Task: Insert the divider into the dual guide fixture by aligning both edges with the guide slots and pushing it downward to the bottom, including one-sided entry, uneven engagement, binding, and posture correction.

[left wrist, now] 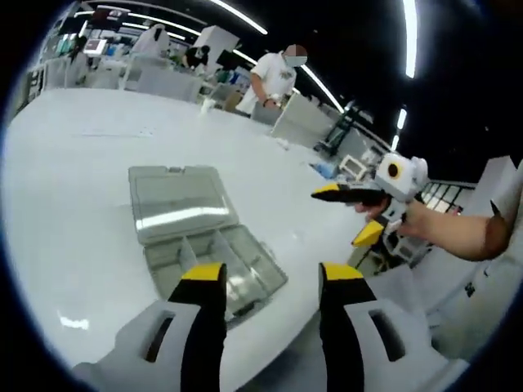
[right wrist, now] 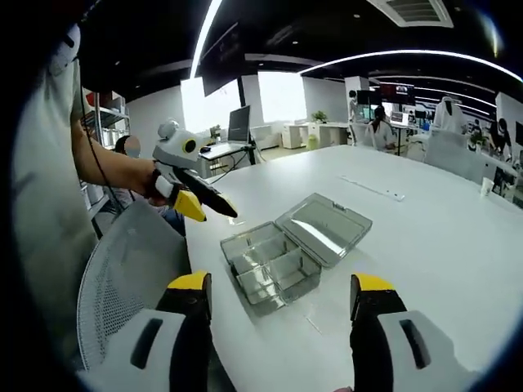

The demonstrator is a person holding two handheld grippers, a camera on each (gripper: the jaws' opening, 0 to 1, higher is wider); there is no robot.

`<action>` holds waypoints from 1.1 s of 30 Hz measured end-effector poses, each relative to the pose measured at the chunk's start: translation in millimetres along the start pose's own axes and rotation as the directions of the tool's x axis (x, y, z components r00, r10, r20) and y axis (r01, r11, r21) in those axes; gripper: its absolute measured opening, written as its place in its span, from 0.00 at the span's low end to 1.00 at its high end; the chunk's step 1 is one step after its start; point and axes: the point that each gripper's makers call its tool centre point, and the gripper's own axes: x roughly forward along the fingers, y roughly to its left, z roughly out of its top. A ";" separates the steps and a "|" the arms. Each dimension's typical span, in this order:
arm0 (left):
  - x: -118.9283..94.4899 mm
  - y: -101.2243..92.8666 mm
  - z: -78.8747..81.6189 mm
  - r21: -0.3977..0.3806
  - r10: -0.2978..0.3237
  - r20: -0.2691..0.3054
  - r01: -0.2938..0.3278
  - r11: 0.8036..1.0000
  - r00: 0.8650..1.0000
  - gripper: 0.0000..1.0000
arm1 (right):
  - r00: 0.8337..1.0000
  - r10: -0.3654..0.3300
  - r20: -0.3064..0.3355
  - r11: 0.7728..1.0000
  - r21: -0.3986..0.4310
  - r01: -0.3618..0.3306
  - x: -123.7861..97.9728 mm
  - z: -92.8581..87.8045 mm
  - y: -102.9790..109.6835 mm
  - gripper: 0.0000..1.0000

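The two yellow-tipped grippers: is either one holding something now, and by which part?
Nothing is held. The left gripper and the right gripper are both open and empty, apart from the clear plastic compartment box with its lid open on the white table.

Bright ceiling strips point(right wrist: 206, 28), glare on table point(left wrist: 73, 147), fisheye warp.

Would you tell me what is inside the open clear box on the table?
The clear box holds thin clear dividers forming compartments; whether small items lie in them is too blurred to tell.
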 end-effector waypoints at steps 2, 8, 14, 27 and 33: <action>0.2 -3.1 -1.4 0.013 -0.013 0.004 0.013 1.000 1.000 0.44 | 1.000 -0.007 0.001 1.000 0.002 0.007 -2.4 0.2 -2.4 0.66; 0.1 -13.6 1.2 0.077 -0.051 0.025 0.049 0.996 0.998 0.47 | 0.999 -0.033 -0.006 0.999 0.016 0.034 -9.7 -5.1 -17.1 0.66; -0.4 -20.3 6.8 0.132 -0.078 0.049 0.071 0.989 0.996 0.49 | 0.998 -0.060 -0.020 0.998 0.023 0.060 -12.8 -15.7 -32.3 0.65; -5.5 -20.3 11.1 0.182 -0.081 0.070 0.068 0.981 0.994 0.51 | 0.993 -0.059 -0.100 0.998 -0.023 0.057 -18.8 -36.2 -56.7 0.63; -3.4 -19.4 9.0 0.202 -0.077 0.056 0.064 0.977 0.995 0.52 | 0.988 -0.050 -0.143 0.999 -0.029 0.046 -19.2 -50.3 -65.5 0.62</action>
